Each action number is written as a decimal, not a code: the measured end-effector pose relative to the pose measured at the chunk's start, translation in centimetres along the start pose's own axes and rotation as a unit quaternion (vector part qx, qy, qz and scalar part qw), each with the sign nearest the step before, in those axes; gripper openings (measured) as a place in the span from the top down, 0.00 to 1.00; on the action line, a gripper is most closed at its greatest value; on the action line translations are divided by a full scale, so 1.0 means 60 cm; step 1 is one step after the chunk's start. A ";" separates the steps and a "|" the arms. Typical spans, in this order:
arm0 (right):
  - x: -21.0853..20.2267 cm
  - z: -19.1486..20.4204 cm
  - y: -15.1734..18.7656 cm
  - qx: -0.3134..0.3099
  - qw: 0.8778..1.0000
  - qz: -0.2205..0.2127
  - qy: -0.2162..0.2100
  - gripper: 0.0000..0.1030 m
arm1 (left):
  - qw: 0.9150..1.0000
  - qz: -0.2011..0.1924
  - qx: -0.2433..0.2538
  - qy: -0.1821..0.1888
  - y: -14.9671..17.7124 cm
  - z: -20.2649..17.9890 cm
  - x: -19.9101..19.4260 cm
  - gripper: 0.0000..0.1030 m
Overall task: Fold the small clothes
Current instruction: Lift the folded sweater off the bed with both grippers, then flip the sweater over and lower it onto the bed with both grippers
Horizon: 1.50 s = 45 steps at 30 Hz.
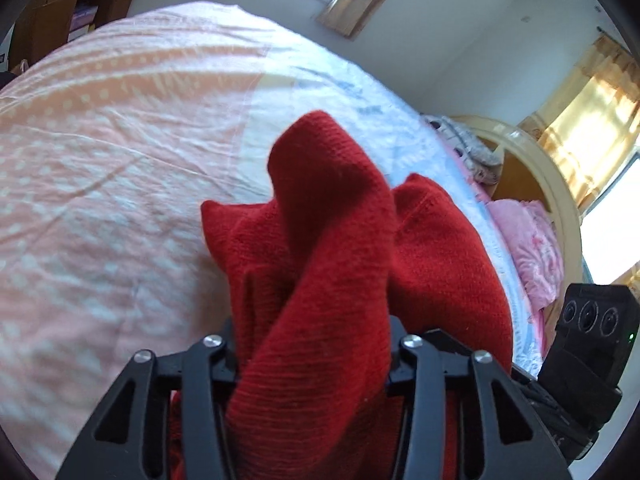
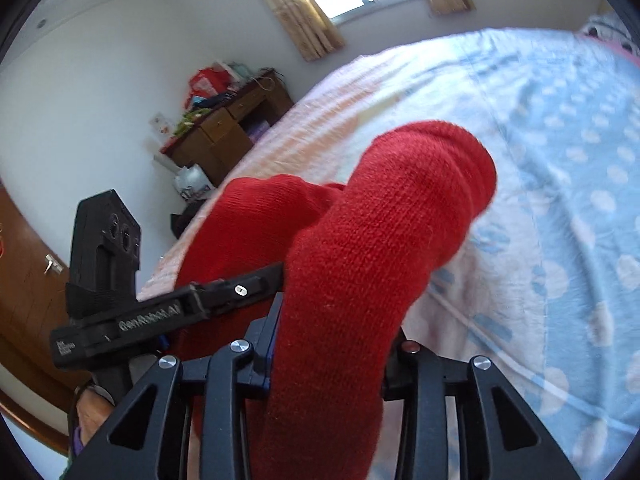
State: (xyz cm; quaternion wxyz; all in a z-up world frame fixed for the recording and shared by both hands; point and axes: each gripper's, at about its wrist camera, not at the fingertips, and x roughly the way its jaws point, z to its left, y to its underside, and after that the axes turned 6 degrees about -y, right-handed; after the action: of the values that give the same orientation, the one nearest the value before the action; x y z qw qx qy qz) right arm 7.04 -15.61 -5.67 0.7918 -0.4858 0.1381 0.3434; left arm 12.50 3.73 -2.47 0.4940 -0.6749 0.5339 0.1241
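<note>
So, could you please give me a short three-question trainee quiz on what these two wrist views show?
1. True or false: the red knit garment lies flat on the bed.
2. Which tongs have it bunched between them? A) left only B) right only C) both
3. Fill in: in the right wrist view, the bedding under the garment is blue with white ____.

Key: 1 false, it is lifted and bunched. 2 C, left tongs and right tongs. 3 dots.

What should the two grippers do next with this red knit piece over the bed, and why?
Probably lower it onto the bedsheet and spread it flat. The red knit garment hangs bunched through the left gripper and the right gripper, so no clean fold line shows yet.
</note>
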 end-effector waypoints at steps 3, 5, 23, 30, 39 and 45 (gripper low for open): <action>-0.032 0.045 0.000 -0.043 0.999 -0.008 -0.001 0.65 | 0.999 -0.014 -0.019 0.023 0.014 -0.003 -0.019 0.56; -0.047 0.064 0.001 -0.058 0.998 -0.011 -0.006 0.66 | 0.998 -0.021 -0.039 0.043 0.023 0.003 -0.034 0.56; -0.067 0.276 -0.016 -0.140 0.983 0.012 -0.120 0.66 | 0.978 -0.135 -0.136 0.077 0.065 0.102 -0.234 0.56; 0.000 0.436 -0.019 -0.170 0.951 0.029 -0.258 0.66 | 0.965 -0.215 -0.148 -0.037 0.056 0.182 -0.409 0.56; 0.273 0.380 0.012 -0.024 0.924 0.092 -0.372 0.66 | 0.944 -0.204 -0.172 -0.196 0.011 0.332 -0.341 0.52; 0.407 0.309 0.067 -0.046 0.962 0.168 -0.208 0.63 | 0.938 -0.176 -0.249 -0.163 0.034 0.448 -0.224 0.35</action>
State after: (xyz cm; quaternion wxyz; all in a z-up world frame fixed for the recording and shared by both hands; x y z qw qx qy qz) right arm 19.92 11.61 -12.79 0.7108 -0.4091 0.0343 0.5711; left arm 15.08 33.36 -7.18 0.4045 -0.8302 0.2707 0.2719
